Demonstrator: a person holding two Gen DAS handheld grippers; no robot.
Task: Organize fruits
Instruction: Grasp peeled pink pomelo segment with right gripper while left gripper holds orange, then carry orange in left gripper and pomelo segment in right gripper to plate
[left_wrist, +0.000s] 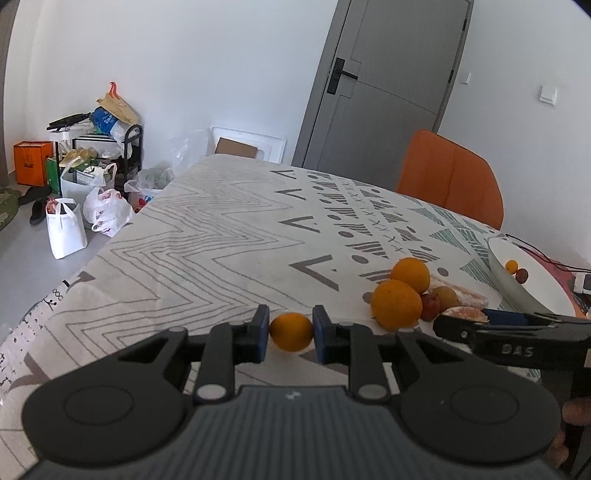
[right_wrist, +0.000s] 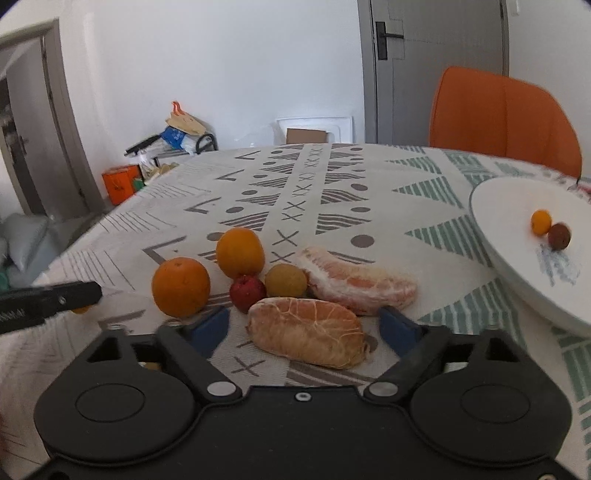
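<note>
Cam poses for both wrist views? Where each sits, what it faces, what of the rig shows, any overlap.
Left wrist: on the left gripper, low above the table, facing the door; shut on a small orange fruit; right gripper intrudes at right.
Right wrist: on the right gripper, open around a peeled citrus piece, facing the orange chair; a left gripper finger shows at left.
Shared: two oranges, white bowl, chair, door.
</note>
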